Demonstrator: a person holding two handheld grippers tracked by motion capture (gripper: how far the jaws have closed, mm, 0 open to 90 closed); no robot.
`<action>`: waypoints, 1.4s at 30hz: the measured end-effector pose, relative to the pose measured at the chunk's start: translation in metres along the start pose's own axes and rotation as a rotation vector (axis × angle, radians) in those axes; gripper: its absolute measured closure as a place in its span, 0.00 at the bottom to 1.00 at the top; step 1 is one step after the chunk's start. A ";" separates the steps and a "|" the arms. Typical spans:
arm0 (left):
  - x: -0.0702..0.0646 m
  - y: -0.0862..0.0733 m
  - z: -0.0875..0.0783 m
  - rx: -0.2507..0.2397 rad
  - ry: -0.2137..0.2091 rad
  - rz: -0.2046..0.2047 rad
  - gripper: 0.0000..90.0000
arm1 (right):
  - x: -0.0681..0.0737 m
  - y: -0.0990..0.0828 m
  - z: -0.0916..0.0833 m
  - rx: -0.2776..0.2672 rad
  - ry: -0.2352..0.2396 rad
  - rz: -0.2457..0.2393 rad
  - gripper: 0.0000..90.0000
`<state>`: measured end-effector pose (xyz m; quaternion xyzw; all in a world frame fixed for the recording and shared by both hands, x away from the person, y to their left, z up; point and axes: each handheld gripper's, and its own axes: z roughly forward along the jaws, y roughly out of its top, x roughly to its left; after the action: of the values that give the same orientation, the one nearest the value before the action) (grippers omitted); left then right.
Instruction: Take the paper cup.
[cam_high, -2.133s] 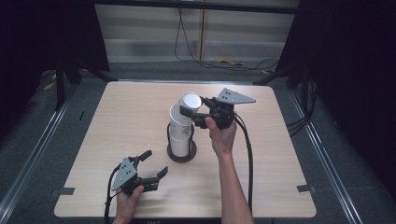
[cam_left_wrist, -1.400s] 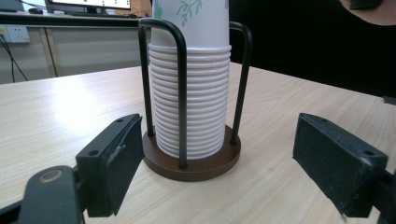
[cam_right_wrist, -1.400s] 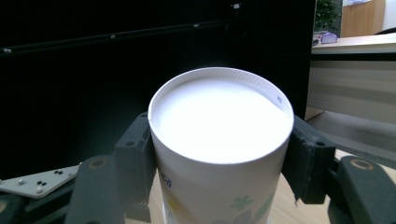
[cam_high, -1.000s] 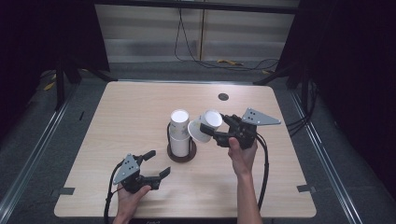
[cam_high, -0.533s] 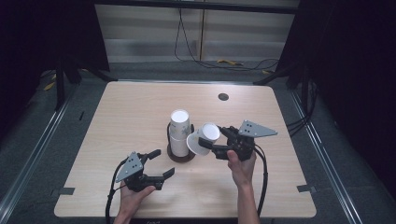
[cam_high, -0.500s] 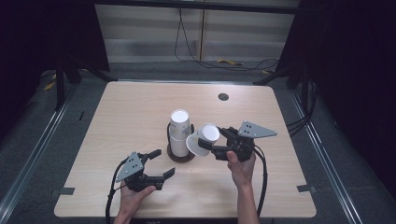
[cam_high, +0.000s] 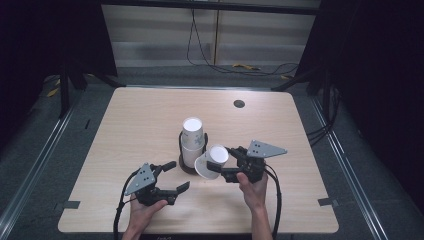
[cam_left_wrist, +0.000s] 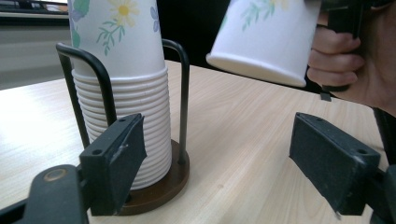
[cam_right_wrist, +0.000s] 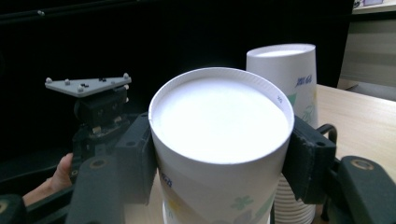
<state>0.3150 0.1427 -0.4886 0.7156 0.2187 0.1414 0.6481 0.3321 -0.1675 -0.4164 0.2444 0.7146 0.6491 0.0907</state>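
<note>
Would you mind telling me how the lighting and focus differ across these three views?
High view: bright table, dark surroundings. Left gripper view: jaws close and soft, cup stack sharp. Right gripper view: held cup glaring white against black background.

held cup (cam_right_wrist: 219, 154) base cut off, stack (cam_left_wrist: 122, 88) top cropped

Light falls from above onto my pale wooden surface (cam_high: 150, 125), bright at the centre, while everything around it sinks into near black. The upturned white paper cup (cam_right_wrist: 222, 121) held in my right claw (cam_right_wrist: 219, 158) glares, washed out. Close up, my black jaws look soft, slightly blurred.
</note>
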 end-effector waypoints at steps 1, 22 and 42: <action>-0.001 0.001 0.000 -0.005 -0.005 0.002 0.22 | 0.002 -0.004 0.000 -0.003 -0.001 0.003 0.40; -0.012 0.002 0.014 -0.001 -0.086 0.052 0.23 | 0.012 -0.028 0.018 0.038 0.022 0.025 0.40; -0.020 -0.003 0.029 0.045 -0.069 0.074 0.23 | 0.017 -0.036 0.036 0.074 0.063 0.037 0.40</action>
<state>0.3119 0.1076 -0.4934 0.7419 0.1728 0.1356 0.6335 0.3250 -0.1295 -0.4535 0.2404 0.7360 0.6311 0.0469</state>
